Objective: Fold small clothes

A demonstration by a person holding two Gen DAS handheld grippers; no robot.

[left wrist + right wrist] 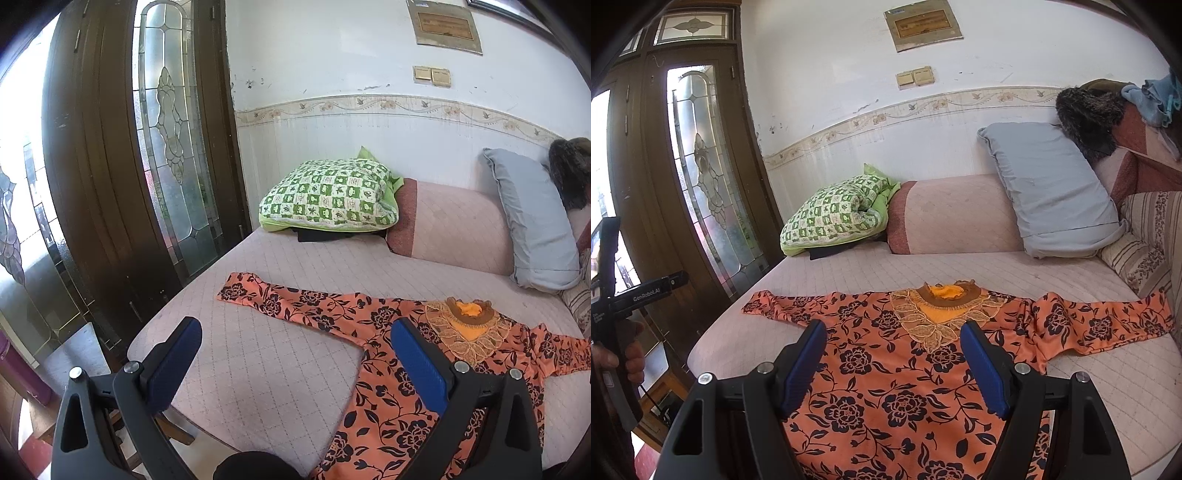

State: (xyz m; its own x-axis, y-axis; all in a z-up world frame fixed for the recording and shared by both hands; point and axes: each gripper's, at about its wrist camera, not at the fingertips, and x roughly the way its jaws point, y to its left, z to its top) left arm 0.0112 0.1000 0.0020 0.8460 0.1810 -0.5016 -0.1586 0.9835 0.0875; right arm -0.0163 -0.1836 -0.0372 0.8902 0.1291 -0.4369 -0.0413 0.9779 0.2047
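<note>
**A:** Left wrist view. What occupies the lower frame?

**B:** The left gripper [295, 365], its blue pads spread wide and holding nothing, hovers over the quilted pink mattress [266, 369]. The orange floral blouse [391, 406] lies flat at lower right, one sleeve [273, 301] stretched toward centre left, the embroidered collar [467, 332] at right. A green checked pillow [328, 195] sits at upper centre, well apart from the garment.

**A:** And the right wrist view?

**B:** The right gripper [894, 365], likewise released and empty, hangs above the blouse [886, 387] at lower centre. The collar [945, 310] lies just beyond its fingers; both sleeves are spread, the far one [1108, 321] reaching the right edge near a striped cushion [1145, 240]. At the left edge a hand [628, 354] holds the other gripper's handle.

**A:** Likely faults from here?

**B:** The thin cloth may slip or bunch if pinched shallowly. A pad could also snag the quilted cover beneath, dragging both layers. The stiff collar embroidery may resist a clean crease and skew the fold.
</note>
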